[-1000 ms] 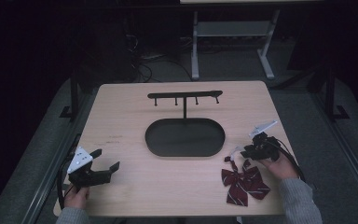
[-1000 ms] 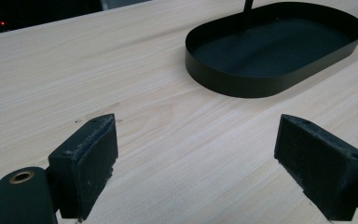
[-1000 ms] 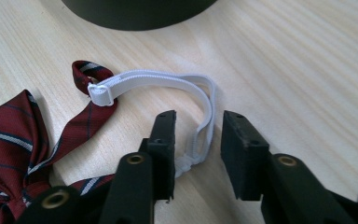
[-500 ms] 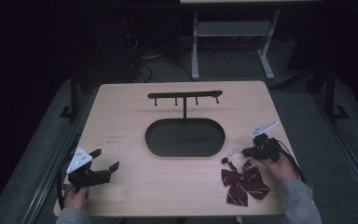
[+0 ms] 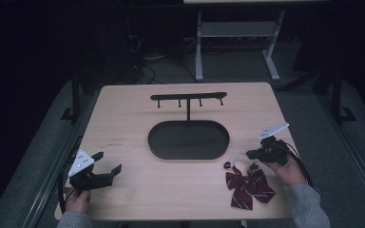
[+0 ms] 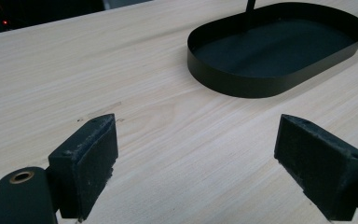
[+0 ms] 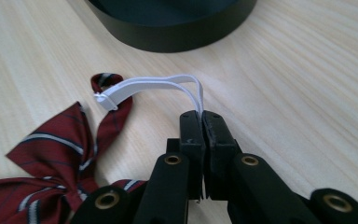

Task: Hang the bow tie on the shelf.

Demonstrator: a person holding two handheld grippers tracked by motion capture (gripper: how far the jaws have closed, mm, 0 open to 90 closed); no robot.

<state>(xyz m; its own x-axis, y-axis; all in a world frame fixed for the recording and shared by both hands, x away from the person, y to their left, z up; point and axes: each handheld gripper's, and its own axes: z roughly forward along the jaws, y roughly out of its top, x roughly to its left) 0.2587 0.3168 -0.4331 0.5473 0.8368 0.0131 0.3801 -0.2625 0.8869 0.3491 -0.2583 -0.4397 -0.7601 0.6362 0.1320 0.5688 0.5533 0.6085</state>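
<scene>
A dark red striped bow tie [image 5: 248, 185] lies on the wooden table near its front right, also seen as the bow tie [image 7: 60, 154] in the right gripper view. Its white elastic strap [image 7: 168, 86] loops up from the bow. My right gripper [image 7: 202, 116] is shut on that strap, and the same right gripper [image 5: 253, 154] sits just above the bow in the high view. My left gripper [image 5: 108, 164] rests at the front left, open, its pads [image 6: 91, 154] wide apart over bare wood. A black stand [image 5: 188, 97] with hooks rises from a black oval tray [image 5: 188, 141].
The table [image 5: 123, 118] has bare wood between the tray and both grippers. The oval tray [image 6: 242, 84] lies ahead of the left gripper, and its wall [image 7: 168, 37] stands just beyond the strap. A white desk frame [image 5: 233, 33] and cables stand on the floor behind.
My right gripper has shifted slightly left and toward the tray with the strap pinched, drawing the strap up off the bow. The left gripper has stayed in place.
</scene>
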